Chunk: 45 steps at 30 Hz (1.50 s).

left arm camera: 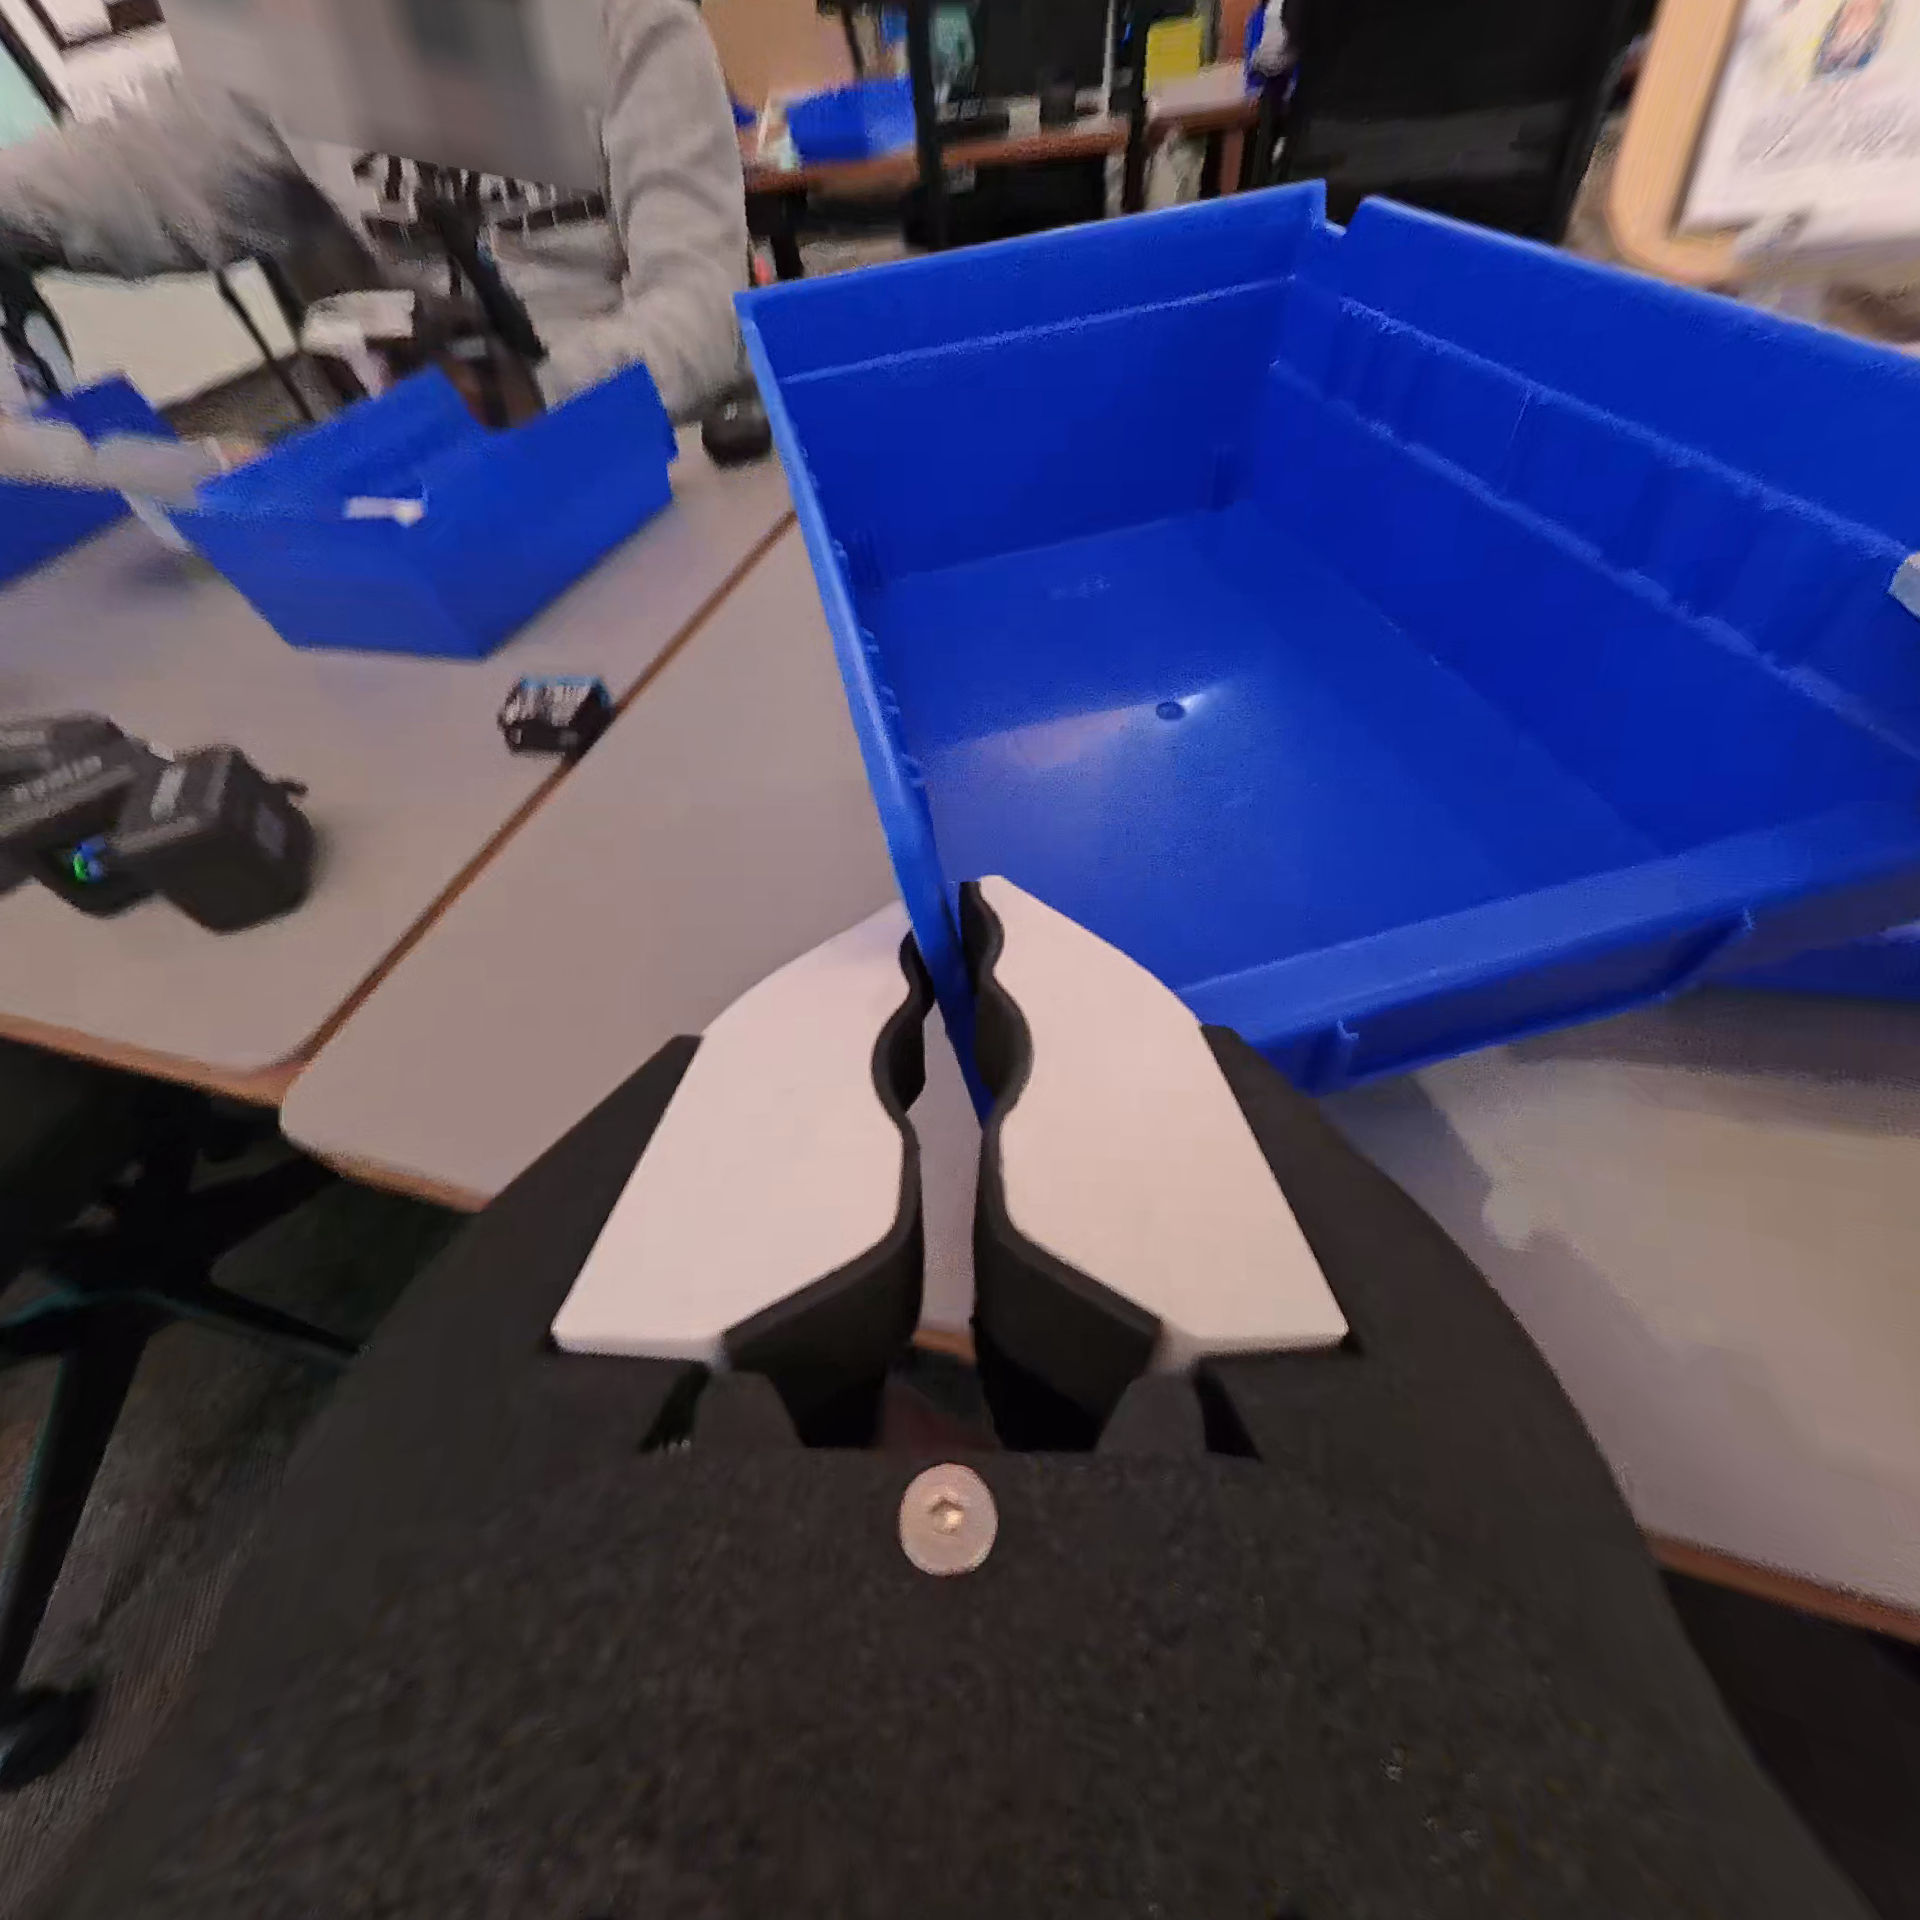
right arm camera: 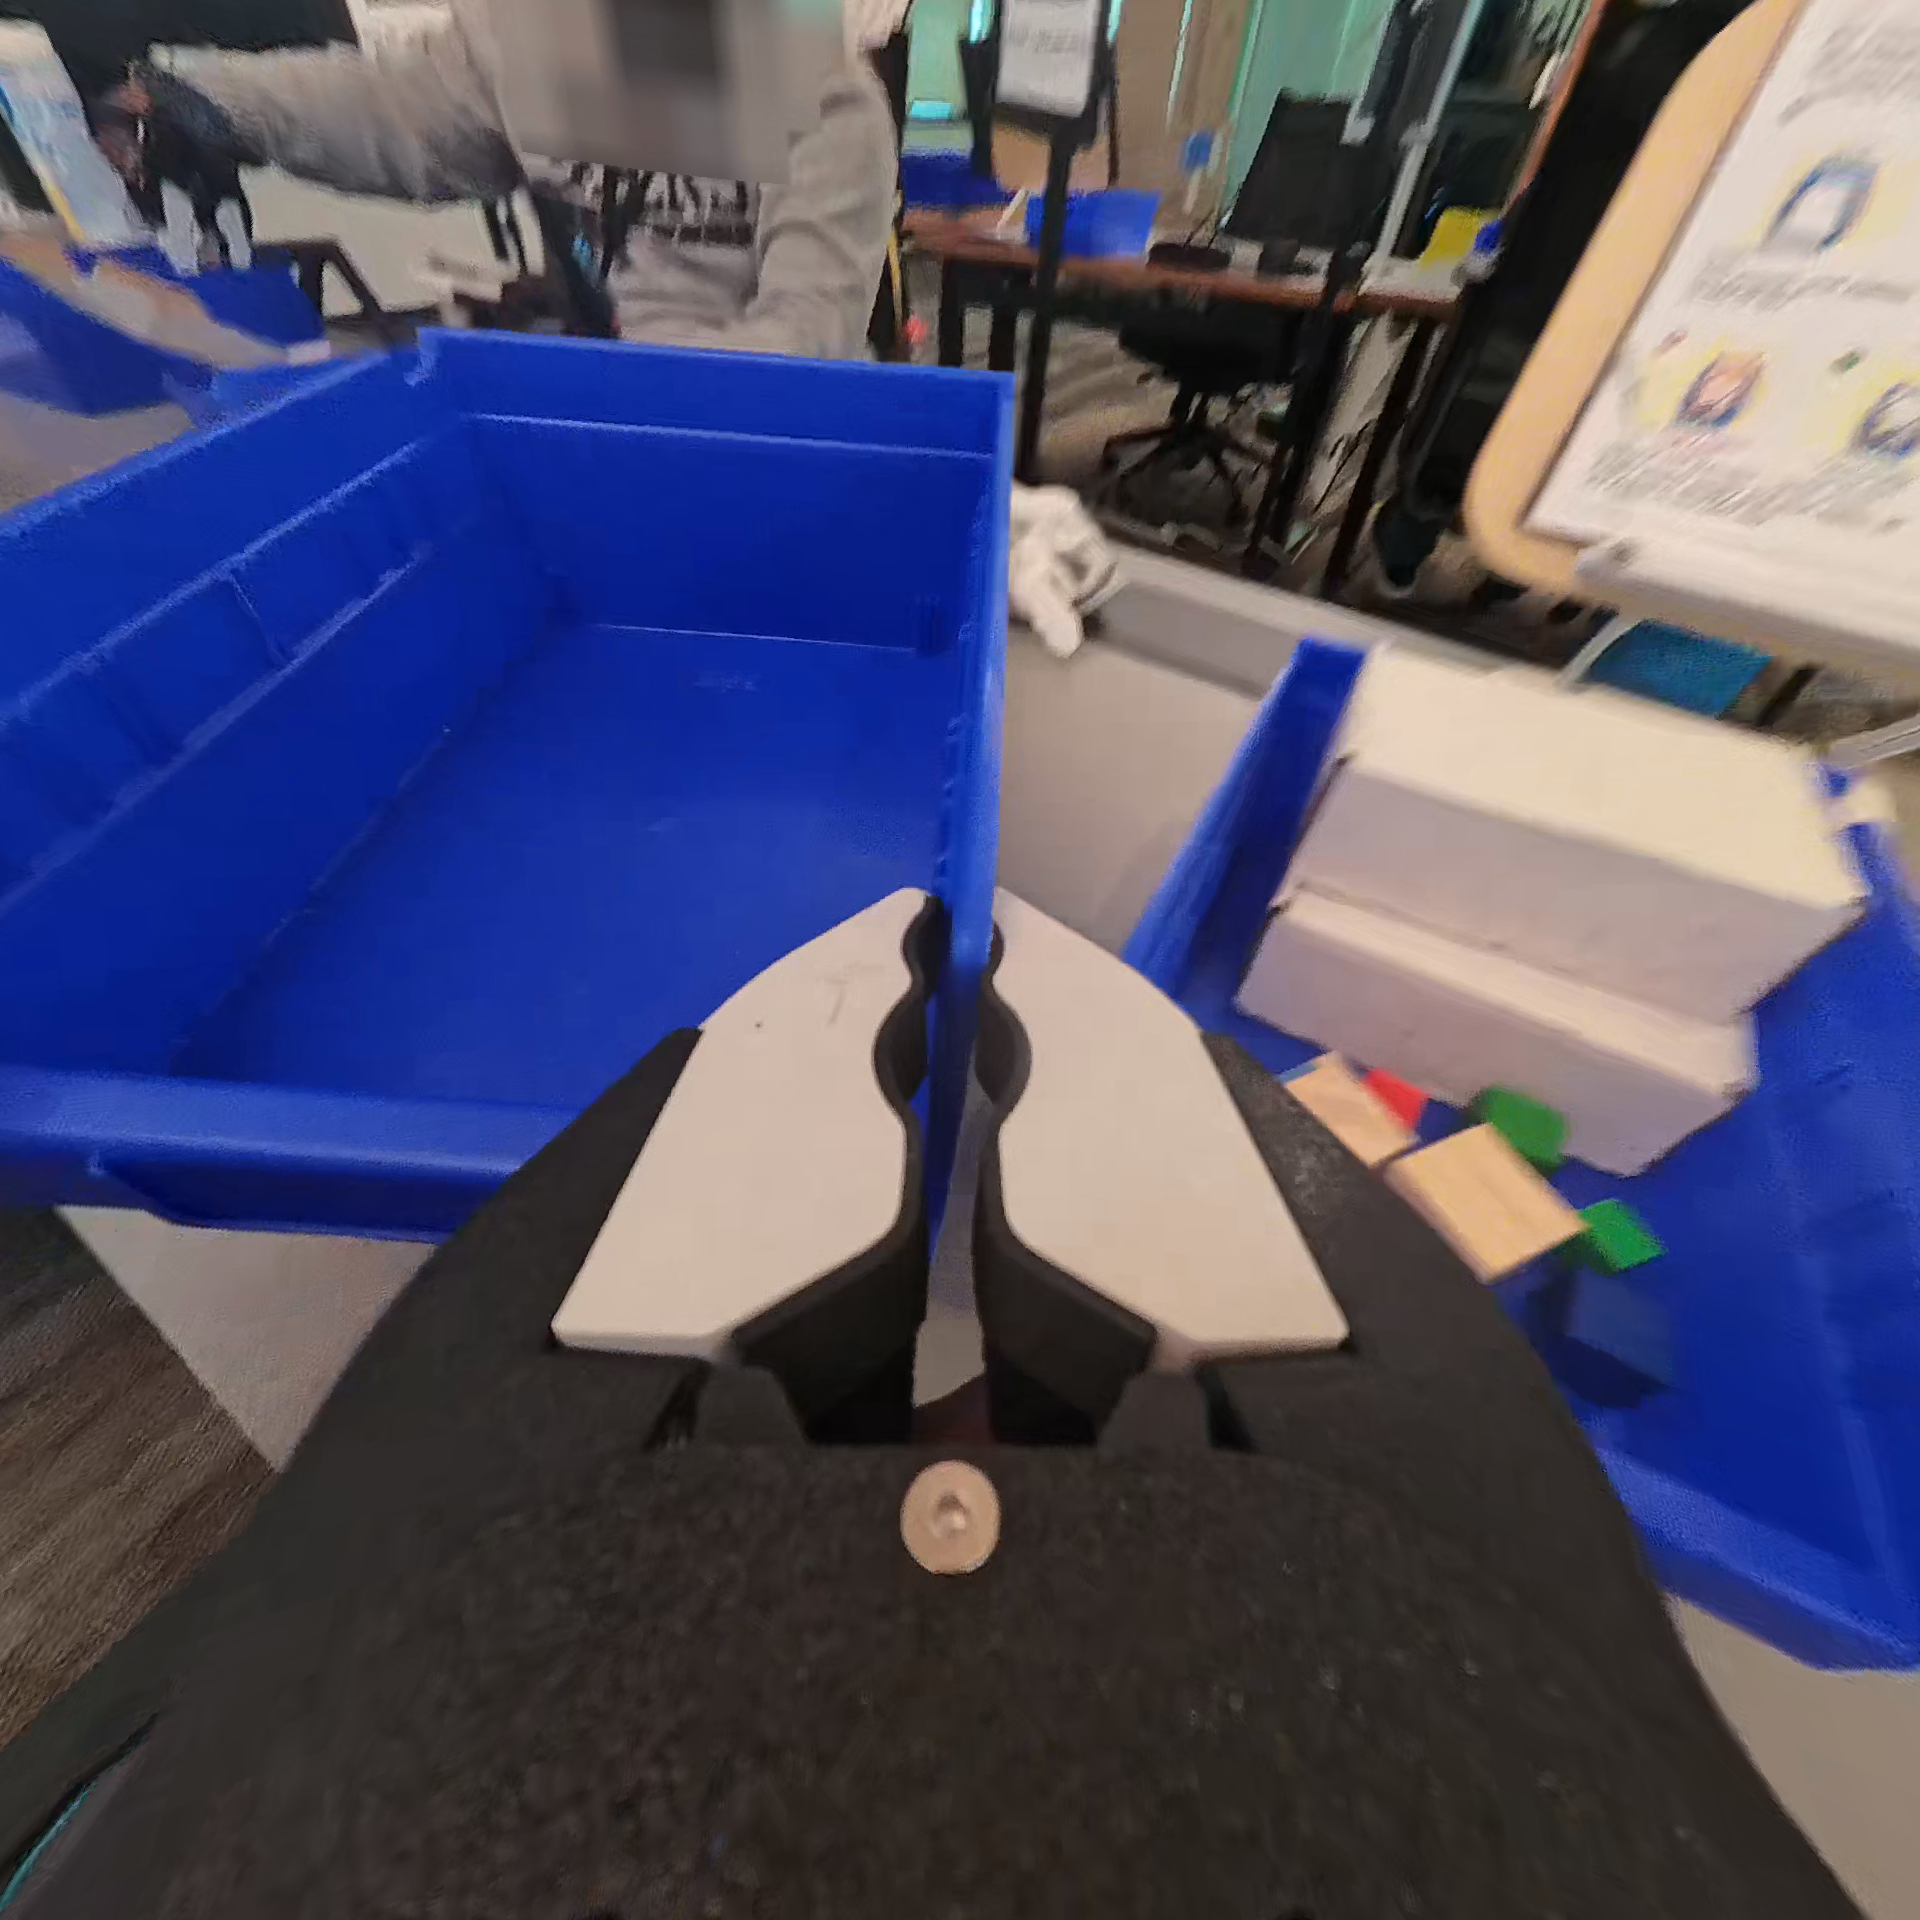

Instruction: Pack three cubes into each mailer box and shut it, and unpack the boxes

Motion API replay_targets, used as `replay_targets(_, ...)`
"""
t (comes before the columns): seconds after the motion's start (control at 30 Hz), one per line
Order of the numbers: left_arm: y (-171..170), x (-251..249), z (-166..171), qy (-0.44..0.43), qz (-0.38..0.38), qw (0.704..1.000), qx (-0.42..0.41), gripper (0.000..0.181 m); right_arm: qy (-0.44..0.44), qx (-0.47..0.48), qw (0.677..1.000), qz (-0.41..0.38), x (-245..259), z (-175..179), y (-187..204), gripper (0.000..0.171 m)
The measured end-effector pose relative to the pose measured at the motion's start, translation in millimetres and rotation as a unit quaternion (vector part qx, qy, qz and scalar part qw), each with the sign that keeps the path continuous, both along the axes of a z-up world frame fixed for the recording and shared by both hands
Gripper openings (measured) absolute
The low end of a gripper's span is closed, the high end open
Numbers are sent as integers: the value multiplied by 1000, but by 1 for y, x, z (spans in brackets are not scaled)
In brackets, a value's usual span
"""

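Observation:
An empty blue bin [left arm camera: 1299,727] is held off the grey table between both grippers. My left gripper [left arm camera: 951,935] is shut on the bin's left wall near the front corner. My right gripper [right arm camera: 961,945] is shut on the same bin's [right arm camera: 520,779] right wall. To the right, a second blue bin [right arm camera: 1766,1403] holds two stacked white mailer boxes [right arm camera: 1558,831] and loose cubes: wooden cubes [right arm camera: 1475,1205], a red one [right arm camera: 1397,1096], green ones [right arm camera: 1522,1127] and a dark blue one [right arm camera: 1610,1340].
A person in a grey top [left arm camera: 623,208] sits across the table by another blue bin [left arm camera: 436,520]. Black battery-like packs [left arm camera: 166,821] and a small black item [left arm camera: 551,712] lie on the left table. A poster board [right arm camera: 1766,312] stands at right. There is about 20 cm between the tips of the two grippers.

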<state>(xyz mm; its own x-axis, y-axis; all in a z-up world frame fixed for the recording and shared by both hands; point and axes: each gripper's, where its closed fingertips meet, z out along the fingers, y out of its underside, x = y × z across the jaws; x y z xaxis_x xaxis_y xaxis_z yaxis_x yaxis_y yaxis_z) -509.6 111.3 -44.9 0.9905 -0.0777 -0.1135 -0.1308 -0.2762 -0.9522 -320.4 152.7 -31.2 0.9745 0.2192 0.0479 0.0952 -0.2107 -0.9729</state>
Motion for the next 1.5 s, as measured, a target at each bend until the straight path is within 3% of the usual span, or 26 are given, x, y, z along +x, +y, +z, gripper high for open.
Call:
replay_targets(0.17, 22, 104, 69, -2, -86, 994, 65, 4, -12, 78, 994, -81, 107, 79, -12, 3)
replay_targets(0.27, 41, 197, 84, 10, -141, 987, 77, 4, -23, 88, 986, -143, 199, 97, -25, 3)
replay_targets(0.4, 40, 345, 78, 30, -228, 971, 68, 4, 6, 31, 974, -224, 343, 65, -51, 4)
replay_targets(0.53, 22, 478, 33, 43, -298, 953, 32, 4, -1, -30, 960, -277, 471, 27, -89, 3)
replay_targets(0.7, 1, 568, -34, 55, -331, 942, -24, 5, -8, -87, 949, -304, 555, -29, -127, 3)
replay_targets(0.83, -17, 585, -64, 55, -331, 941, -47, 6, 4, -89, 948, -306, 577, -64, -135, 4)
replay_targets(1.1, -34, 581, -96, 49, -336, 938, -66, 8, 18, -128, 935, -329, 582, -94, -130, 9)
replay_targets(1.3, -51, 552, -62, -5, -398, 915, -66, 23, -22, -135, 928, -348, 586, -87, -130, 12)
replay_targets(1.5, -11, 416, -6, -4, -359, 933, -13, 28, -74, -88, 931, -346, 566, -44, -125, 13)
